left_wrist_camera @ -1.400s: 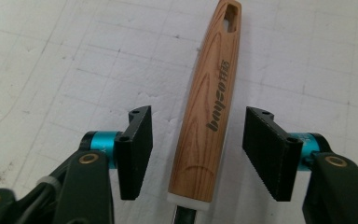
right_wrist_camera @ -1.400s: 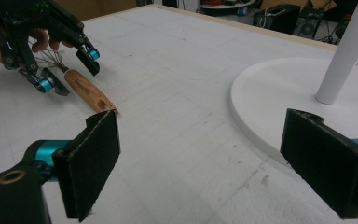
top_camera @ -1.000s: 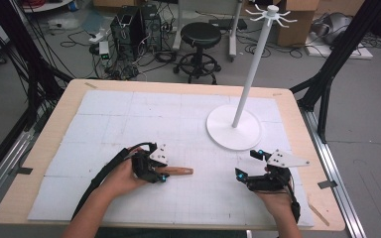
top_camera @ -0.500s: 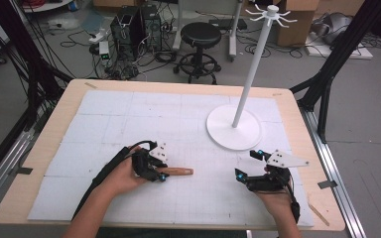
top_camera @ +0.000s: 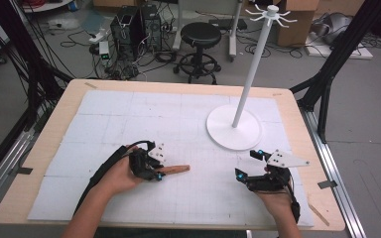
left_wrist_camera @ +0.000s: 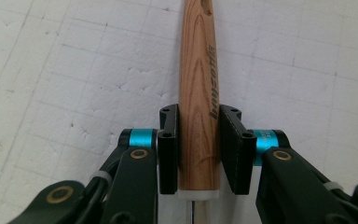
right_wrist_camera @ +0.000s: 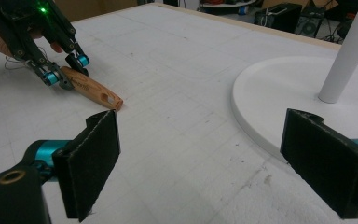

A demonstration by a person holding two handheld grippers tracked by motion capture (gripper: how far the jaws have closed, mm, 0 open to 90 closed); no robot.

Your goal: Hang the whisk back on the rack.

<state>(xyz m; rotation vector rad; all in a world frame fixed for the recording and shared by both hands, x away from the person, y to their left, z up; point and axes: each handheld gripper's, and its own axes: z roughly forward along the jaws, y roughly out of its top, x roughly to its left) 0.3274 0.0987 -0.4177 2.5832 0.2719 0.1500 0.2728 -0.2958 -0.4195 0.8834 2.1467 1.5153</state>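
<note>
Jaws around wooden handle [left_wrist_camera: 199, 88] (pads touching)

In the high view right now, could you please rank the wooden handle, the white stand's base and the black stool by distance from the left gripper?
1. wooden handle: clamped in the left gripper.
2. white stand's base: on the table, right and farther back.
3. black stool: on the floor beyond the table.
</note>
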